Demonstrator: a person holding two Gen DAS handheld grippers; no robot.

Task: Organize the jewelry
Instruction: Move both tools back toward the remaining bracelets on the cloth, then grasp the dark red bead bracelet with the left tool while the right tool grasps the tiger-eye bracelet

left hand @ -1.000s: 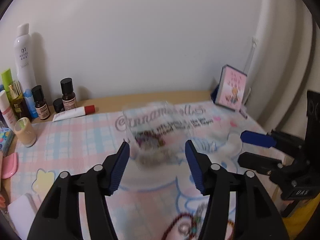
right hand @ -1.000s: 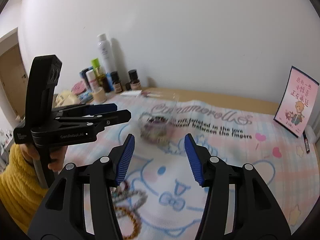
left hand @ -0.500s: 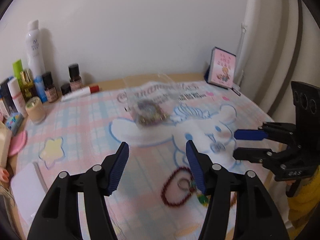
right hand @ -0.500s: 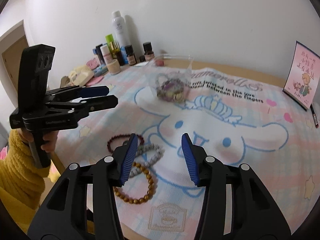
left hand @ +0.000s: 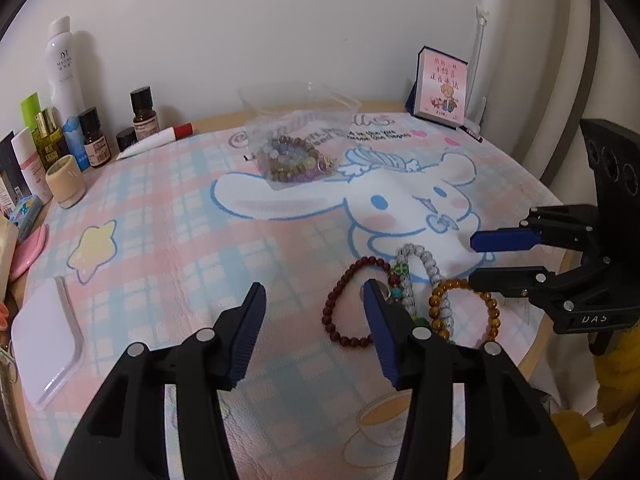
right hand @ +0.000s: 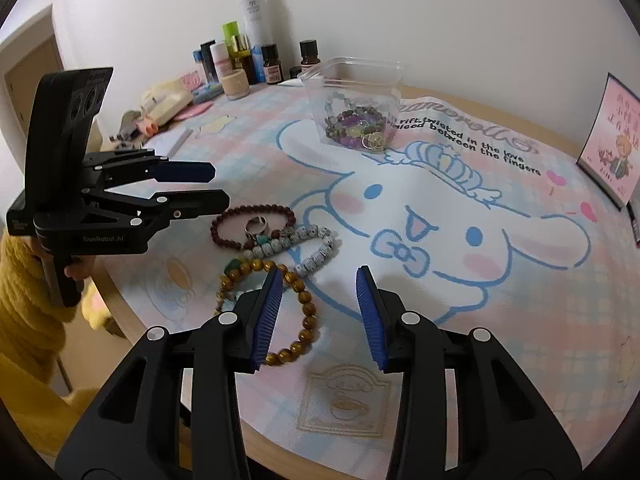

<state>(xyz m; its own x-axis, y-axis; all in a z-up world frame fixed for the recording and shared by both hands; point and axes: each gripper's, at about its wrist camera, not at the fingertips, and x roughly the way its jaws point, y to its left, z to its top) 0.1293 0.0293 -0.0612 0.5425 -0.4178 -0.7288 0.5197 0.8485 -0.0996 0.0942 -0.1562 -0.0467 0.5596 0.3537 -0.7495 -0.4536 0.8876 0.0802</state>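
A clear plastic box (left hand: 298,136) (right hand: 354,92) with several bead bracelets inside stands on the cartoon mat near the back. Loose on the mat's near edge lie a dark red bracelet (left hand: 344,304) (right hand: 240,216), a grey-white bracelet (left hand: 424,264) (right hand: 316,248), an amber bracelet (left hand: 468,308) (right hand: 298,320) and a ring (right hand: 256,225). My left gripper (left hand: 314,296) (right hand: 200,186) is open and empty, just left of the red bracelet. My right gripper (right hand: 320,284) (left hand: 476,258) is open and empty, beside the amber bracelet.
Cosmetic bottles (left hand: 64,80) (right hand: 252,16), a beige cup (left hand: 66,182) and a tube (left hand: 156,142) line the back left. A white lid (left hand: 46,344) lies at the left. A pink card box (left hand: 440,88) (right hand: 612,136) stands at the back right. The table edge (right hand: 120,304) is close.
Both grippers have pulled back from the clear box toward the near edge of the table; the loose bracelets now lie right by the fingertips. Both stay open.
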